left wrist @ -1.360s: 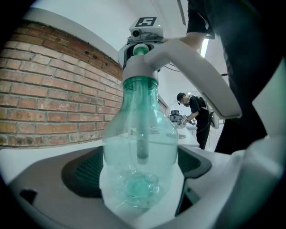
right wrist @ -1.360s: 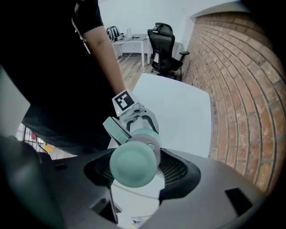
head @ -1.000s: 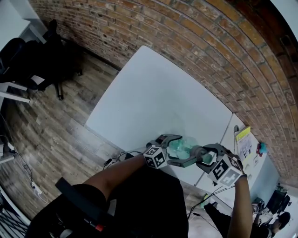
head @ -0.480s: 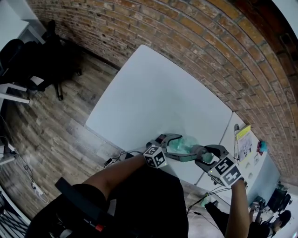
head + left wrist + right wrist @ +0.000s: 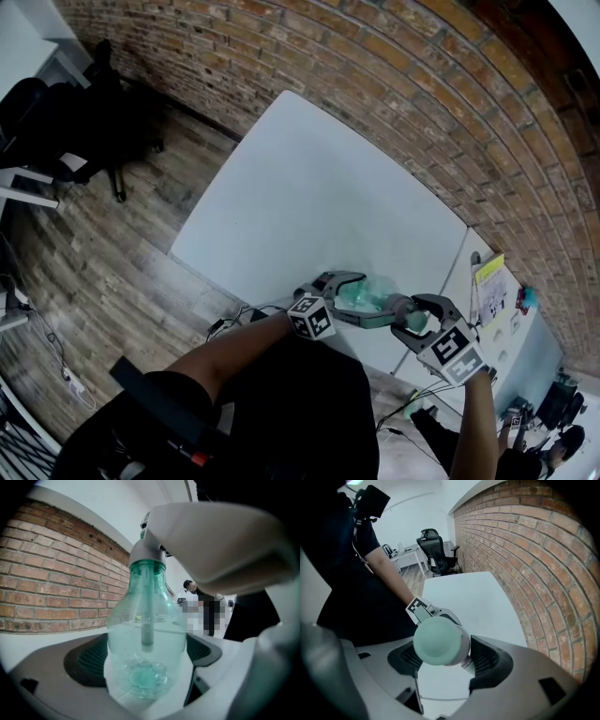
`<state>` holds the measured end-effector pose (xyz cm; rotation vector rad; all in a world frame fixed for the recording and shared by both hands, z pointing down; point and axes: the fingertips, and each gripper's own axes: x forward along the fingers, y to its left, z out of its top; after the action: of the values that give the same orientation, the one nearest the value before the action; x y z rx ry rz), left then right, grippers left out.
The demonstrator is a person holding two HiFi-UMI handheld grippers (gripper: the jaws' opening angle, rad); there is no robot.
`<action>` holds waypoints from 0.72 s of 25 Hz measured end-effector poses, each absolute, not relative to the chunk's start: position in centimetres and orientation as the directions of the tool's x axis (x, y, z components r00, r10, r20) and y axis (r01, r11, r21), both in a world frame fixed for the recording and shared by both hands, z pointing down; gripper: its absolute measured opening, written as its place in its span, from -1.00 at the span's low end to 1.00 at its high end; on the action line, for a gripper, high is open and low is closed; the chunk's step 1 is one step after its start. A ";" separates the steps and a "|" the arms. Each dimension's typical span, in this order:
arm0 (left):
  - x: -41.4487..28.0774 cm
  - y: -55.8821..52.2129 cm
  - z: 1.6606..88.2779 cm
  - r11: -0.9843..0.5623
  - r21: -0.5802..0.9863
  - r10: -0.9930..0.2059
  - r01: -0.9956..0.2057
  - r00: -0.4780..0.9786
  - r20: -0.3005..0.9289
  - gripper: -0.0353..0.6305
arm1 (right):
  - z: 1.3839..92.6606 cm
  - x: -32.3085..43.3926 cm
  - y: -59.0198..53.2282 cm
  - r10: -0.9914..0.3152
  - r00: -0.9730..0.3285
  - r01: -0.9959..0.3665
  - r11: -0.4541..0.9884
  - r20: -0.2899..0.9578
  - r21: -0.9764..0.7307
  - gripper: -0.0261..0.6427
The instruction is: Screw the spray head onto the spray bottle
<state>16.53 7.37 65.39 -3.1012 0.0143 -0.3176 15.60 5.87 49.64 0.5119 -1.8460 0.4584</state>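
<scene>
One spray bottle (image 5: 145, 639), one spray head (image 5: 438, 641), two grippers.
The left gripper (image 5: 361, 298) clamps its jaws on the bottle (green, see-through); the right gripper (image 5: 411, 321) holds the head between its jaws.

Right tongs (image 5: 406, 315) rolled on spray head (image 5: 438, 641); marker cube (image 5: 452, 353) dropped lower, leftward.
</scene>
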 end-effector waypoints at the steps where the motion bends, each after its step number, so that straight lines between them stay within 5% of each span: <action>1: 16.5 7.4 65.4 -1.000 -0.016 -0.009 -0.006 0.980 0.201 0.66 | 49.6 15.6 5.9 -0.132 -0.276 -0.524 0.851 0.952 -0.034 -0.11; 10: 16.5 7.4 67.7 -0.999 -0.031 0.002 0.010 0.972 0.235 0.66 | 47.8 14.5 6.4 -0.087 -0.220 -0.206 0.978 0.972 0.041 -0.11; 18: 17.0 7.0 67.7 -1.000 -0.020 0.002 0.006 0.978 0.209 0.66 | 49.3 14.7 6.6 -0.081 -0.046 0.101 0.991 0.996 0.085 -0.11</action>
<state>17.01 7.01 67.65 -3.1037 -0.0060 -0.3272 14.68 6.56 49.28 -0.0157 -1.6102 -0.1471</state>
